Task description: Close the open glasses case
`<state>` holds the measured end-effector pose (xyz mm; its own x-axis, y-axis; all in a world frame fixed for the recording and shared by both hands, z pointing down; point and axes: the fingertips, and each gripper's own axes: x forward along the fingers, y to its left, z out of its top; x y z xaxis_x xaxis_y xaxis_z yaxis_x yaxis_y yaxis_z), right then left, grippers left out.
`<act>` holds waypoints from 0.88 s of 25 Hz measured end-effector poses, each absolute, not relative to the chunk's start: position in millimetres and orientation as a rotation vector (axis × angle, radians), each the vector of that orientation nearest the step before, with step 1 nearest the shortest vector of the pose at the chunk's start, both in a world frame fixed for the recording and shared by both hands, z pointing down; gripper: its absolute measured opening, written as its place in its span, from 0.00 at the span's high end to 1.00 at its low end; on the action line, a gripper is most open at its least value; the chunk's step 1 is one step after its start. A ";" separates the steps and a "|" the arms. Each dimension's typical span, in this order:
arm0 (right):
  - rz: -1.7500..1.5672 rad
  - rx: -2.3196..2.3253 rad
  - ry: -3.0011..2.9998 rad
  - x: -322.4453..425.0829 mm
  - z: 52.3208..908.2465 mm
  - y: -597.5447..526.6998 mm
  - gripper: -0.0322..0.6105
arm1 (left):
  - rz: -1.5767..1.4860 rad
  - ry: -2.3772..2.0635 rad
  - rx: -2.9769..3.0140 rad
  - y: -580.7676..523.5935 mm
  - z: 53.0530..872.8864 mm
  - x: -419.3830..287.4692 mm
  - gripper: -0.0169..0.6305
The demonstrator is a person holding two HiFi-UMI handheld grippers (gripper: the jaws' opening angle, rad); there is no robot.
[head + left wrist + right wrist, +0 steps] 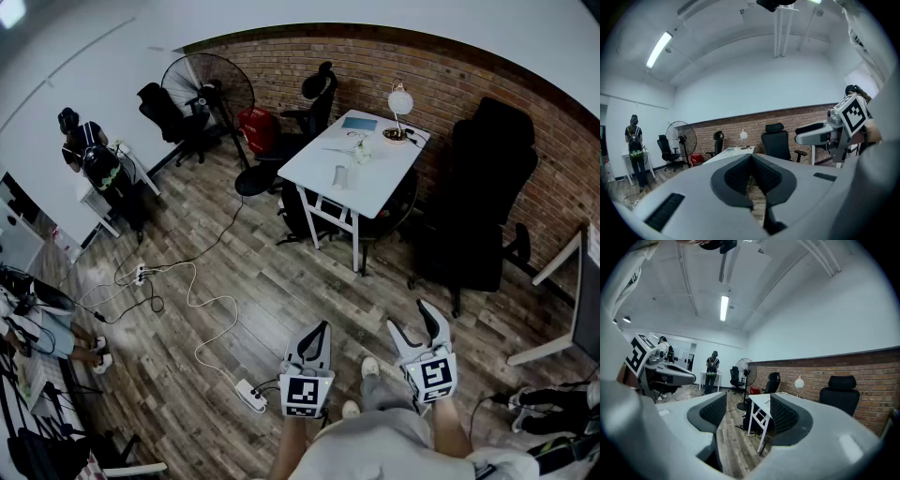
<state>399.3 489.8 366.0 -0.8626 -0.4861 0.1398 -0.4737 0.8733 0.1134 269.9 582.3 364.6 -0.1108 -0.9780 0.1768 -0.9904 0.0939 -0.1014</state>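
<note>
- Where the head view looks steeply down on the wood floor (234,281), the white table (375,183) stands with its far end near the brick wall (553,150).
- Glasses case: cannot be picked out. Small pale items (359,148) lie near the table's middle, too small to name.
- Lamp (400,101): on the table's far corner.
- Flat blue item (359,123): on the table's far end, beside the lamp.
- Black chair (487,197): just right of the table.
- Fan (208,84): well left of the table.
- Person (89,150): farther left of the table than the fan.
- Left gripper (319,330): well apart from the table on its near side, jaws clenched.
- Right gripper (409,315): also on the table's near side, well apart from it, jaws spread.
- Left gripper view: the dark pads (738,176) meet at their tips with nothing between them. The table (729,151) and lamp (743,135) show far beyond.
- Right gripper view: the jaws are released and the gap is empty. The table (761,401) shows through the gap, well apart. The left gripper (675,373) shows to the table's left.
</note>
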 end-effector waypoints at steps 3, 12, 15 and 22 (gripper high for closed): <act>-0.119 0.726 -2.892 393.7 365.1 481.7 0.50 | 0.295 -2.278 2.051 571.5 365.3 271.7 0.97; -0.104 0.707 -2.920 367.9 367.6 413.9 0.50 | 0.315 -2.296 2.044 504.2 364.7 254.8 0.97; -0.100 0.678 -2.922 359.2 366.6 389.4 0.50 | 0.317 -2.305 2.035 479.3 363.2 249.0 0.97; -0.075 0.632 -2.937 344.4 367.1 344.0 0.50 | 0.334 -2.321 2.000 433.4 364.2 238.7 0.97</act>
